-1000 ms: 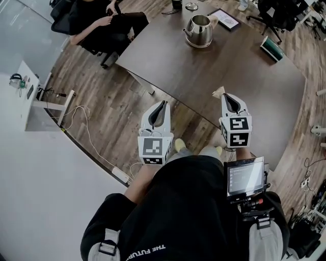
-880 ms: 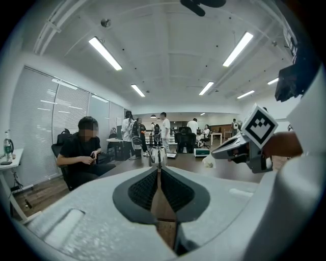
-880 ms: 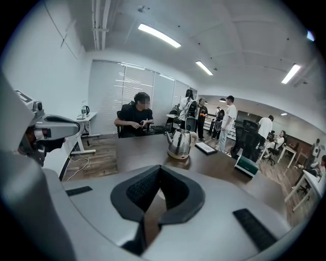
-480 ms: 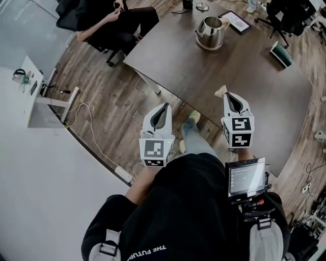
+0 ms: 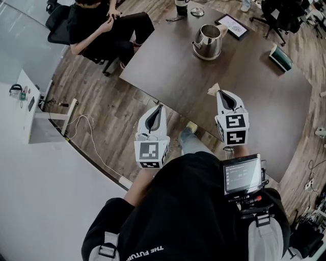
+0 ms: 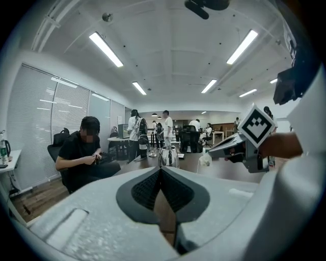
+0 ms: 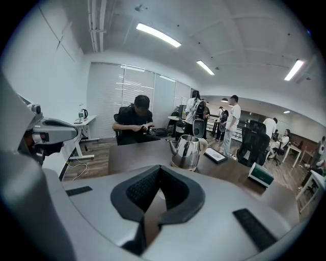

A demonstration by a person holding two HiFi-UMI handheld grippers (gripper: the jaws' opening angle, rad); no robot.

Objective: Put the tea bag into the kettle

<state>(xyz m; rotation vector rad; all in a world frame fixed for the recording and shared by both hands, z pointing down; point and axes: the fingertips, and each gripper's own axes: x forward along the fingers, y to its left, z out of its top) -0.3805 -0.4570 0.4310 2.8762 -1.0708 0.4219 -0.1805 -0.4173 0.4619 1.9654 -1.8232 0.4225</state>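
A steel kettle (image 5: 209,42) stands at the far side of the dark table (image 5: 168,76); it also shows in the left gripper view (image 6: 168,157) and in the right gripper view (image 7: 186,152). My right gripper (image 5: 220,93) hovers over the table's near part, shut on a pale tea bag (image 5: 213,89) that sticks out of its tip. From the left gripper view the tea bag (image 6: 205,159) hangs at the right gripper's tip. My left gripper (image 5: 159,106) is over the floor, left of the table edge, shut and empty. The kettle lies well ahead of both grippers.
A seated person (image 5: 102,25) is at the table's far left corner. A tablet (image 5: 232,25), a dark cup (image 5: 181,6) and a teal box (image 5: 281,57) lie on the table. A white desk (image 5: 25,109) and floor cables (image 5: 86,132) are at the left.
The person holding the grippers has stepped forward, and the kettle sits a little lower in the head view. Both grippers keep their pose; the tea bag stays in the right one.
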